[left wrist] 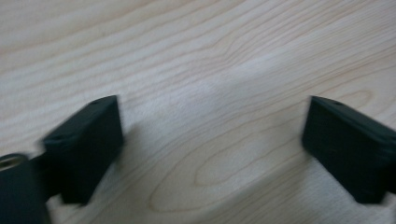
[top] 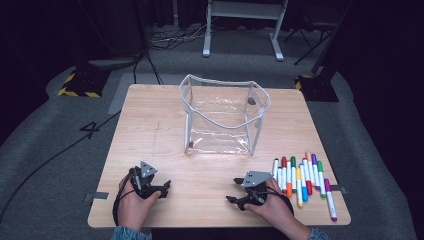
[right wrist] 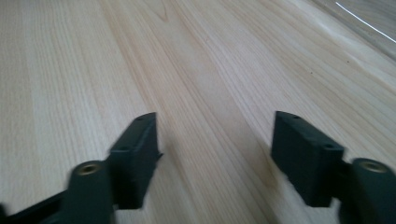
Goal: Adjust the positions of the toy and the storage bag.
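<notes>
A clear plastic pouch (top: 224, 116) with a white zip rim stands open near the middle of the wooden table (top: 150, 130). Several coloured marker pens (top: 302, 179) lie in a row at the right front. My left gripper (top: 165, 189) rests at the left front in a hand, jaws apart and pointing right. My right gripper (top: 233, 191) rests at the right front beside the pens, jaws apart and pointing left. In the left gripper view the left gripper (left wrist: 212, 140) has only bare wood between its jaws. The right gripper (right wrist: 215, 144) likewise has nothing between its jaws.
Bare wood lies between the two grippers and in front of the pouch. Grey carpet surrounds the table, with cables and a white stand (top: 242, 30) behind it. Two tape strips (top: 96, 196) mark the table's front sides.
</notes>
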The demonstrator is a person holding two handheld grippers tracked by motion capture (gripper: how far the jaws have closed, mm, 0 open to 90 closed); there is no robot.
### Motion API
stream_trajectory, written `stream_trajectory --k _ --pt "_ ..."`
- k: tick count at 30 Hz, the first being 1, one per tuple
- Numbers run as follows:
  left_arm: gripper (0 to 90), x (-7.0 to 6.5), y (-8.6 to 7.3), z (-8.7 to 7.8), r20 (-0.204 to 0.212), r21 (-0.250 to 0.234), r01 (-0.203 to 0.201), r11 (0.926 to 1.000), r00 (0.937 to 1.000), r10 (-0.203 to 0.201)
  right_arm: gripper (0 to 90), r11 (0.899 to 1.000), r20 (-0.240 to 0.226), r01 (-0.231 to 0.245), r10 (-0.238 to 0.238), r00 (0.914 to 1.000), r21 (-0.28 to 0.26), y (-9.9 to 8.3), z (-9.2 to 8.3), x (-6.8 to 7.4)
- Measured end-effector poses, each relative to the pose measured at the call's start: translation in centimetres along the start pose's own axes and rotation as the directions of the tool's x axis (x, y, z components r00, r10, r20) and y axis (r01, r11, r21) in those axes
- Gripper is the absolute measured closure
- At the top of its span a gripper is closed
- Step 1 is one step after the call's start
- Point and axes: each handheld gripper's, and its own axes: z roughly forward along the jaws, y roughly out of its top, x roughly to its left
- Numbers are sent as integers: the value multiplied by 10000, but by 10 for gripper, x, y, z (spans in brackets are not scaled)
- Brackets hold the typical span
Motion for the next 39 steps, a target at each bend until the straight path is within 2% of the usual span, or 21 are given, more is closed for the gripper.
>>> stream_trajectory --k 1,2,3,4,5,8,12,16,17,20,22,23,24,28,29,30,32,35,37,38,39 --pt "269 0 2 -1 41 77 -19 10000 10000 18 403 10000 0 0 0 10000 0 0 0 0" --pt "326 -1 4 -3 57 296 -28 9996 10000 26 428 9981 -289 -614 616 9977 98 1 -10 -2" --pt "360 -1 5 -3 144 364 -215 9991 9997 210 428 9974 -309 -725 723 9969 -54 1 -13 -4" --pt "381 -1 7 -5 472 516 -389 9979 9982 365 436 9966 -309 -788 780 9965 -245 1 -17 -5" --pt "384 -2 8 -6 684 479 -253 9985 9974 220 447 9962 -265 -798 789 9965 -339 2 -23 -7" --pt "437 -3 15 -14 1139 -123 115 9999 9934 -100 453 9944 24 -856 859 9963 -628 7 -39 -13" --pt "432 -5 26 -23 1222 -567 -17 9984 9925 87 461 9941 310 -843 866 9958 -688 12 -54 -21" --pt "439 -10 48 -36 1522 -1084 -66 9941 9881 232 474 9916 723 -1052 1106 9912 -757 23 -78 -36" --pt "439 -10 48 -36 1522 -1084 -66 9941 9881 232 480 9909 856 -1087 1153 9896 -788 26 -82 -39" --pt "437 -13 70 -41 1367 -1697 -125 9854 9900 361 504 9869 1099 -1231 1344 9848 -1041 36 -93 -49" --pt "431 -14 82 -40 1255 -1950 -216 9806 9910 468 518 9831 1299 -1418 1565 9791 -1159 43 -99 -59" --pt "430 -14 82 -40 1255 -1950 -216 9806 9910 468 527 9813 1418 -1493 1660 9759 -1214 46 -101 -64" --pt "433 -16 95 -36 1202 -2122 -227 9770 9915 491 538 9796 1556 -1580 1765 9719 -1245 49 -103 -69" --pt "441 -16 118 -23 1009 -2234 -298 9743 9935 535 566 9800 2197 -1472 1741 9599 -1336 64 -109 -89" --pt "443 -16 118 -23 1009 -2234 -298 9743 9935 535 566 9800 2197 -1472 1741 9599 -1336 64 -109 -89" --pt "443 -16 124 -18 982 -2208 -294 9749 9938 523 575 9788 2481 -1500 1813 9516 -1397 72 -109 -100" --pt "442 -17 136 -7 835 -2291 -216 9732 9956 417 580 9766 2524 -1580 1913 9485 -1462 76 -107 -108" --pt "450 -16 143 2 566 -2232 -233 9745 9977 368 577 9768 2485 -1526 1868 9504 -1504 79 -101 -116" --pt "496 -15 149 12 740 -2486 218 9684 9973 -35 592 9748 2419 -1651 1980 9499 -1498 80 -88 -125" --pt "569 -16 150 14 867 -2385 282 9707 9962 -77 631 9737 2380 -1673 2011 9502 -1545 80 -86 -126" --pt "702 -16 150 14 867 -2385 282 9707 9962 -77 631 9737 2380 -1673 2011 9502 -1545 80 -86 -126"
